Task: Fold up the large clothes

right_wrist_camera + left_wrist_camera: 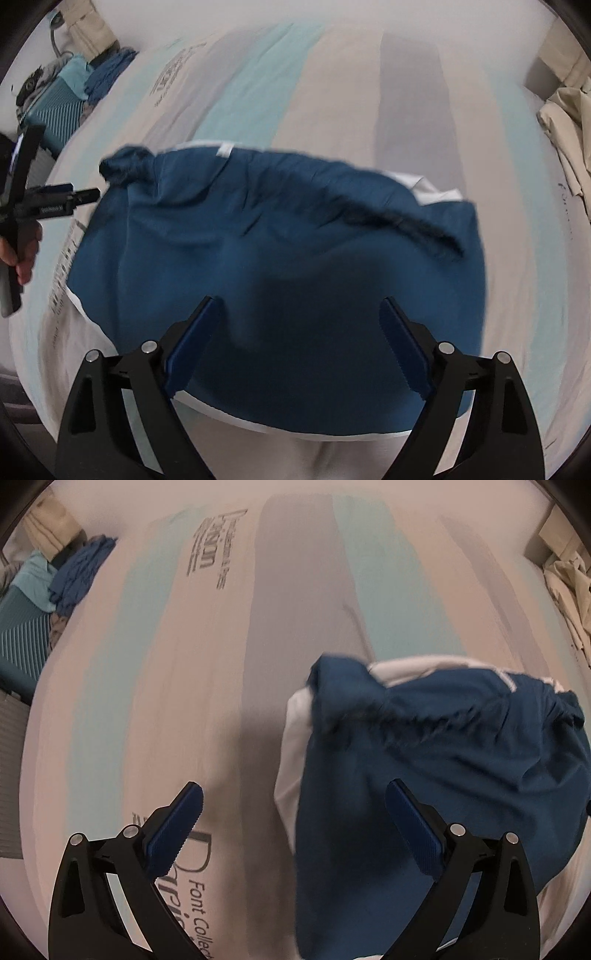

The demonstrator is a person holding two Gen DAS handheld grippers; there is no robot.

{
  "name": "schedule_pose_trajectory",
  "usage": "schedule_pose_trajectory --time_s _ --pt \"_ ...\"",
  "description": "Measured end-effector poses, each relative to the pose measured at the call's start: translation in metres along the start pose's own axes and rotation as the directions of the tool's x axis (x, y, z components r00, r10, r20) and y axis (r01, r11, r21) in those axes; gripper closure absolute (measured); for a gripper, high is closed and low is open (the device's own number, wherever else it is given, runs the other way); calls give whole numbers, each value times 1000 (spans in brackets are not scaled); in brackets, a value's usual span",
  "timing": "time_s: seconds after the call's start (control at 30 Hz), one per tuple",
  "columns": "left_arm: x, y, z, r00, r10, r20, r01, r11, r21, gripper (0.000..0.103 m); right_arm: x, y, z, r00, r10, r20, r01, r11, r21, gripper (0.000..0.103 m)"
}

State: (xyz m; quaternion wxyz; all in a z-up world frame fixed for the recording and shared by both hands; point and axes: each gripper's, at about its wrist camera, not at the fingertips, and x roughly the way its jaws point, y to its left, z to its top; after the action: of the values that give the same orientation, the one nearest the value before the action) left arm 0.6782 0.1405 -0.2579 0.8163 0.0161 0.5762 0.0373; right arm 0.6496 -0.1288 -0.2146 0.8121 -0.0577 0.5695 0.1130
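**Both claws free above a half-folded blue garment on the bed**

On the far left edge of the bed, a heap of blue and teal clothes (pixel 79 574) lies beside a teal ribbed case (pixel 55 110), well apart from the work. The striped bedsheet (pixel 207 686), printed with dark lettering, runs bare from there toward the middle. The left claw (pixel 293 805) hangs over it with its jaws spread wide and nothing between the pads; its left finger is over bare sheet, its right finger over the near left part of the blue garment (pixel 280 258). In the right wrist view the left tool shows at the left rim, gripped by a hand (pixel 22 254).

The garment lies right of centre, doubled over, with a gathered waistband (pixel 406 218) along its far edge and white fabric (pixel 291 746) showing at its left side and near edge. The right claw (pixel 299 306) hovers over its near middle, jaws wide and holding nothing. Cream cloth (pixel 565 122) is bunched at the far right.

The fold looks laid, but the far left corner is bunched. The next grip would do best low at the two outer corners, pinching all layers together, pulling taut before folding so edges meet squarely. Grabbing only the top layer risks undoing the fold.
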Motion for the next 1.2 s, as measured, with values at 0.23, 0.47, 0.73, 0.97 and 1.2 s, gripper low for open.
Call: schedule_pose_trajectory --time_s 0.23,0.47,0.73,0.97,1.2 --pt "22 14 -20 998 -26 -55 25 1000 -15 6 43 -8 -2 999 -16 -41 19 996 84 19" --pt "37 12 -34 993 -95 -73 93 995 -22 6 70 -15 2 997 -12 -76 23 989 149 18" --pt "57 21 -35 980 -170 -106 167 985 -36 5 95 -12 2 992 -46 -120 63 989 136 15" --pt "73 41 -39 948 -288 -135 274 955 -114 5 103 -6 -4 993 -47 -111 63 987 146 14" --pt "76 47 -33 923 -346 -171 329 937 -120 11 106 -12 -6 994 -30 -110 46 988 149 14"
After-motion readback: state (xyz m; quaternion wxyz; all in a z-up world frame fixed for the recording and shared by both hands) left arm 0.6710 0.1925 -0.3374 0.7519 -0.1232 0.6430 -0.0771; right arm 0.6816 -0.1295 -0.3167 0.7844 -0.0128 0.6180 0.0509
